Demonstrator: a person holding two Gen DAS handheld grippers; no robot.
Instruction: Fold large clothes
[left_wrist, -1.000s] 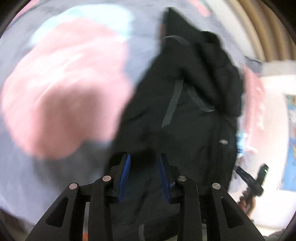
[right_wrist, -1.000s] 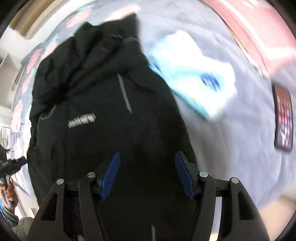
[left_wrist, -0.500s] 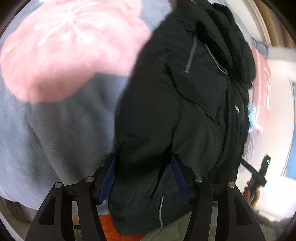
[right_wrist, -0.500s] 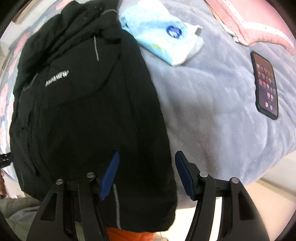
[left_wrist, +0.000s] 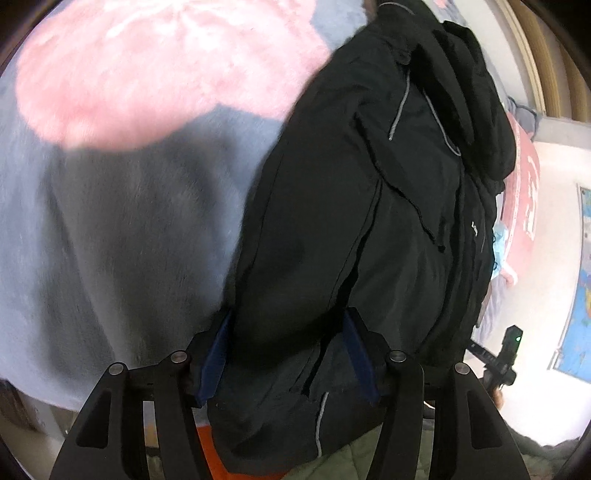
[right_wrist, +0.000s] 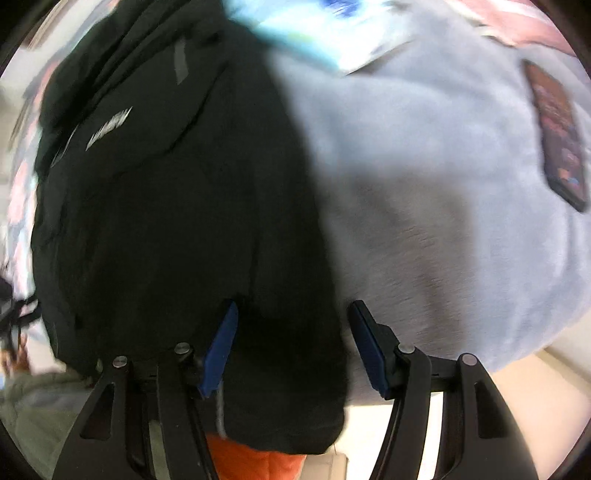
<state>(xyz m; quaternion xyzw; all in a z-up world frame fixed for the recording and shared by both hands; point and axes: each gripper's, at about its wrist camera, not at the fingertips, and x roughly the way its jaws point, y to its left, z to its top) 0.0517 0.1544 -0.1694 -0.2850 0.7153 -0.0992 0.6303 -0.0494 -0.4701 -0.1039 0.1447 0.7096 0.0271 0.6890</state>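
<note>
Left wrist view: a grey-blue fleece blanket (left_wrist: 122, 236) is spread ahead and to the left of the left gripper (left_wrist: 286, 354), with a pink patch (left_wrist: 159, 70) at its far end. A black jacket (left_wrist: 369, 206) is laid lengthwise over the blanket, its hem hanging off the near edge. The left gripper is held spread, with the jacket's hem between the blue pads (left_wrist: 216, 354); whether they press on it cannot be told.

In the right wrist view, the same jacket (right_wrist: 166, 206) fills the left half. The right gripper (right_wrist: 291, 347) is closing, the jacket's right hem edge between its jaws and not yet pinched. A light blue cloth (right_wrist: 314, 33) is seen far ahead, and a phone (right_wrist: 557, 133) far right.
</note>
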